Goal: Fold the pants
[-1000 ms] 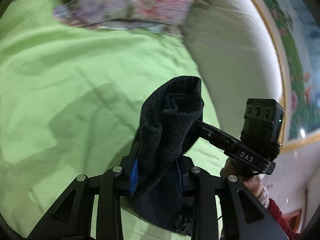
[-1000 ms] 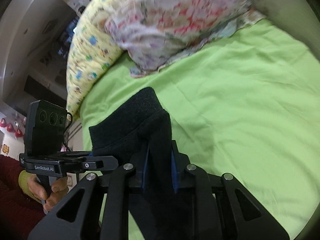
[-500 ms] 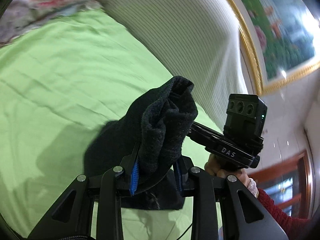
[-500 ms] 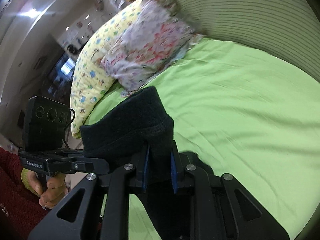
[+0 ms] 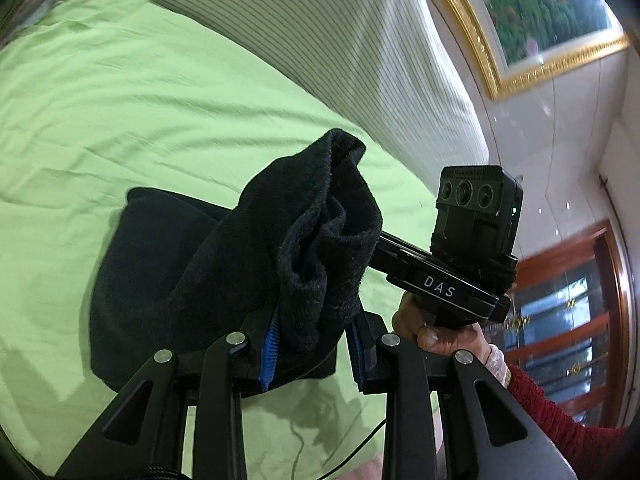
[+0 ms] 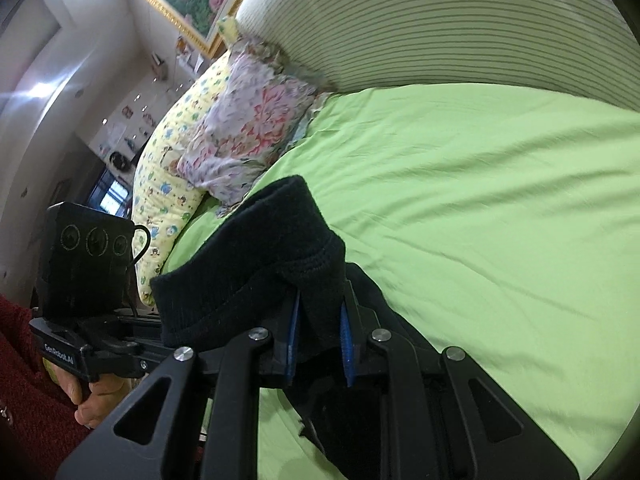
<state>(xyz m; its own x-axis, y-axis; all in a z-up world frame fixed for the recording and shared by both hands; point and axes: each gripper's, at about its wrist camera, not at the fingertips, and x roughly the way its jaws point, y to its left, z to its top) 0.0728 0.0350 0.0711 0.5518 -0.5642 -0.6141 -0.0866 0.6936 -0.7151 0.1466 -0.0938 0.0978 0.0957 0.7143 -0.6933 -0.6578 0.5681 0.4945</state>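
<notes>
The black fleece pants (image 5: pixel 224 276) are held up over the green bed sheet (image 5: pixel 120 112). My left gripper (image 5: pixel 312 352) is shut on one bunched edge of them; the rest hangs down onto the sheet to its left. My right gripper (image 6: pixel 318 344) is shut on another thick edge of the pants (image 6: pixel 256 256), with more dark cloth hanging below the fingers. Each view shows the other gripper close beside it: the right one (image 5: pixel 468 256) in the left wrist view, the left one (image 6: pixel 84 292) in the right wrist view.
A striped cream headboard (image 6: pixel 460 28) runs along the far side of the bed. A floral pillow (image 6: pixel 256 120) and a yellow patterned pillow (image 6: pixel 168 184) lie at the bed's left end. A gold-framed picture (image 5: pixel 540 20) hangs on the wall.
Both grippers have swung together with the pants, tilting up toward the headboard. More of the dark cloth now rests on the sheet beneath them. Both stay shut on the cloth.
</notes>
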